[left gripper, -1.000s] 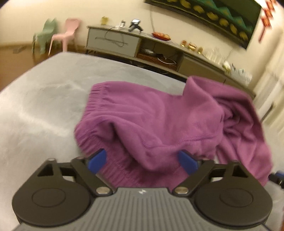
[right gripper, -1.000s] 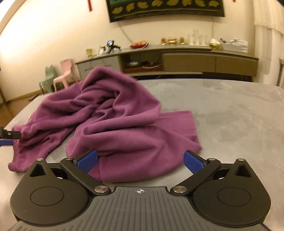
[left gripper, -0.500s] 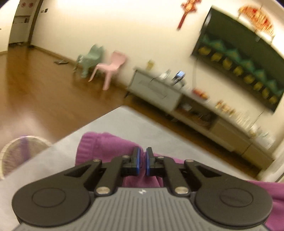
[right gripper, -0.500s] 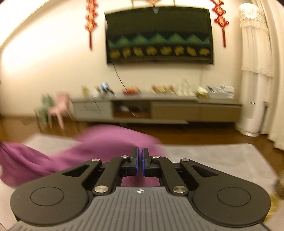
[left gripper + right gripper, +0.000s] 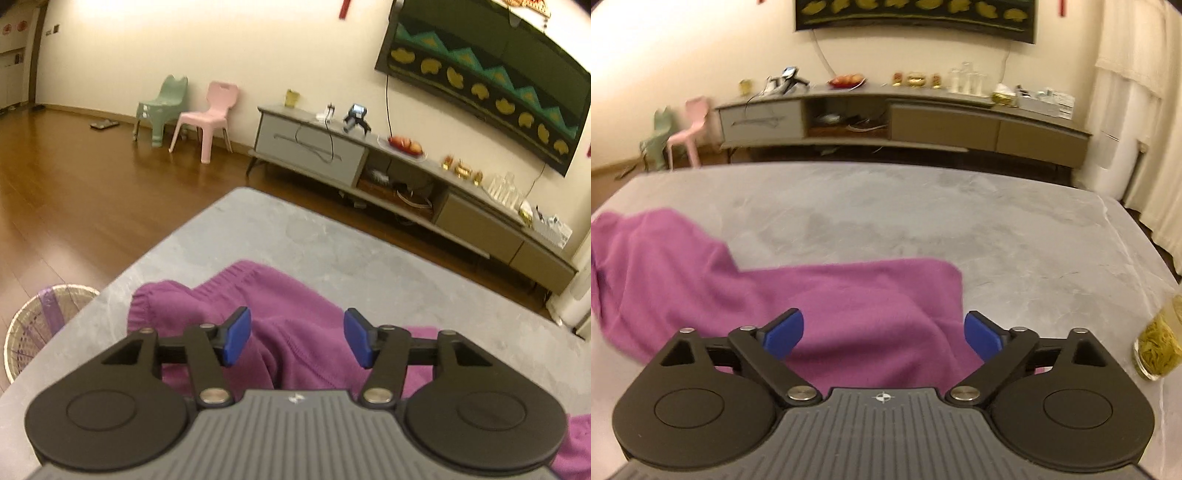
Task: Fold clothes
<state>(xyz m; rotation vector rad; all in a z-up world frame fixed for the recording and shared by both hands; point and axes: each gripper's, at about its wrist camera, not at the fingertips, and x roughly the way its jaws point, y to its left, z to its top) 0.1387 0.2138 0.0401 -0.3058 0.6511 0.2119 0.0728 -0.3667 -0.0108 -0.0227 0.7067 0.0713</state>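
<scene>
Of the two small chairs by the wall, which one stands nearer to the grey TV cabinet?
The pink chair; the green chair stands beyond it, farther from the cabinet.

Warm yellowish indoor light fills both views — brightest on the cream wall (image 5: pixel 258 48) at upper left, where it washes out. Fisheye bending curves the long grey cabinet (image 5: pixel 905 118) and darkens the frame corners. The right wrist view is softly motion-blurred — its purple knitted garment (image 5: pixel 831 295) smeared at left.

No text, label or number can be read
</scene>
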